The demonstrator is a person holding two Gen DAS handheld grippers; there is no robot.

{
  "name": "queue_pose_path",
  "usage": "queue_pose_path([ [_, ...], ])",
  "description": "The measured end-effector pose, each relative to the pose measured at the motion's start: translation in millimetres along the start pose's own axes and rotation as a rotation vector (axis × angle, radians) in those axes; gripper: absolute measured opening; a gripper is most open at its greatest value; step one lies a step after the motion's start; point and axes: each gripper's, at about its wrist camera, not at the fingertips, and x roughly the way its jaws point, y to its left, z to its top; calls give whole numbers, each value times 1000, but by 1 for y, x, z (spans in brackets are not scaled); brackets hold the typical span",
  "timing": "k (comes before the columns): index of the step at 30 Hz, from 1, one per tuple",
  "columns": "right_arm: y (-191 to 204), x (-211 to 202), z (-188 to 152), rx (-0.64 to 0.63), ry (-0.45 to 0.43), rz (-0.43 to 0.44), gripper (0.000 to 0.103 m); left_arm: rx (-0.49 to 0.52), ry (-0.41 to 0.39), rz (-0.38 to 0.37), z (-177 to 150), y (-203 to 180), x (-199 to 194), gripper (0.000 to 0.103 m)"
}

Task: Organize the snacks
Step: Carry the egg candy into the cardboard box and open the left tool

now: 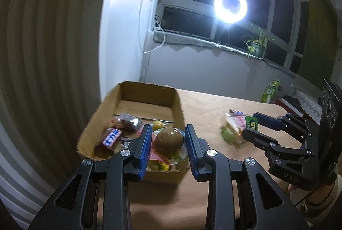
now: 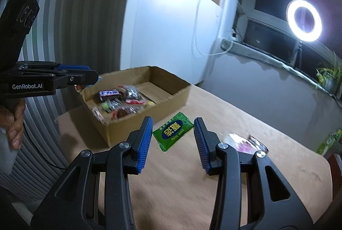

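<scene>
My left gripper (image 1: 168, 142) is shut on a brown dome-shaped snack in a clear cup (image 1: 168, 138), held just above the near wall of the cardboard box (image 1: 149, 88). The box holds several snacks, among them a Snickers bar (image 1: 111, 138). In the right wrist view my right gripper (image 2: 173, 133) is shut on a green packet (image 2: 173, 131) over the table, close to the box (image 2: 119, 131). The left gripper (image 2: 94, 80) shows side-on at the box's left corner. The right gripper (image 1: 250, 125) shows at the right with the green packet (image 1: 252, 123) at its tips.
A pink-and-clear packet (image 2: 245, 142) and other loose snacks (image 1: 230, 129) lie on the tan table (image 2: 192, 187) right of the box. A green carton (image 1: 270, 91) stands at the far right edge. A ring light (image 1: 230, 5) and a plant (image 1: 257, 43) stand by the window.
</scene>
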Motion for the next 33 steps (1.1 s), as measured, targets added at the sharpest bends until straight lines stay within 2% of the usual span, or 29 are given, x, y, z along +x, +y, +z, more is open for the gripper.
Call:
queue_pose_path([
  [8,24,45,28,-40,-4,61,42,-29,5,13,4,32,17,30],
  [15,32,93,59,-70,-32,103,42,-52,61,5,0,47,48,31],
  [17,32,111,66,-67,-26,127,45,-37,87,12,-2,46,57,40],
  [18,33,122,68,-67,-4,146,52,-27,98,30,-4,45,60,44],
  [19,33,128,69,-66,6,145,58,-20,102,48,-5,44,62,54],
  [20,33,131,68,-61,1,138,61,-19,98,61,-6,44,62,61],
  [23,29,130,60,-29,-9,136,65,-9,103,88,-9,43,60,64],
  [28,18,121,45,13,23,111,66,-31,101,93,-10,44,54,64],
  [33,10,100,38,32,16,97,66,-20,82,111,-5,38,44,66],
])
